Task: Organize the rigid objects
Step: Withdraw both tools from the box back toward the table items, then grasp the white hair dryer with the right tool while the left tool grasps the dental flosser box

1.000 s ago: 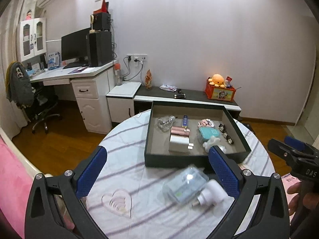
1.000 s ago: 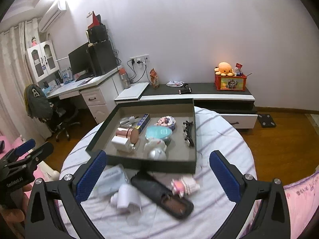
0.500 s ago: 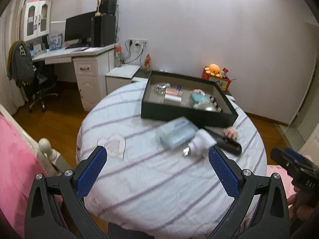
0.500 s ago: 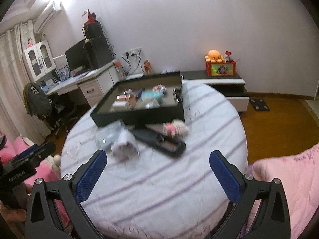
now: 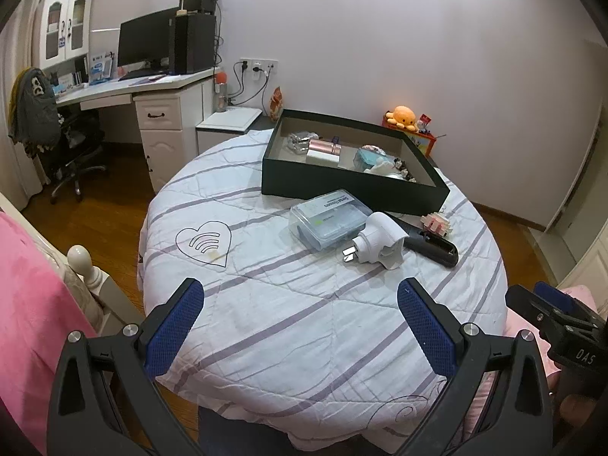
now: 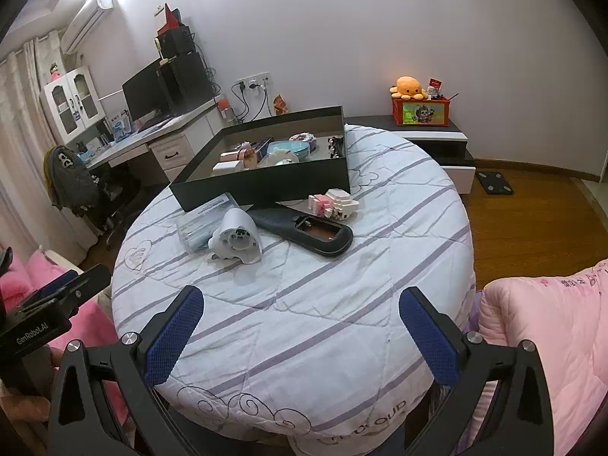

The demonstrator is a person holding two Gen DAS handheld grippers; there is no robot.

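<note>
A dark open box (image 5: 342,186) (image 6: 281,182) with several small items inside stands at the far side of the round table (image 5: 304,304) (image 6: 304,296). In front of it lie a clear plastic case (image 5: 328,218) (image 6: 201,224), a white plug adapter (image 5: 378,241) (image 6: 235,237), a black remote-like case (image 5: 429,241) (image 6: 307,230) and a pink-white block toy (image 5: 437,224) (image 6: 334,201). My left gripper (image 5: 300,323) is open and empty over the table's near edge. My right gripper (image 6: 302,326) is open and empty, also well short of the objects.
A pink quilt (image 6: 551,334) lies to the right and pink bedding with a bedpost (image 5: 81,258) to the left. A white desk with monitor (image 5: 148,45), an office chair (image 5: 72,140) and a low cabinet with an orange toy box (image 6: 421,110) stand behind.
Both grippers have pulled back from the box toward the table's near edge. The objects now sit farther away. Both stay open.
</note>
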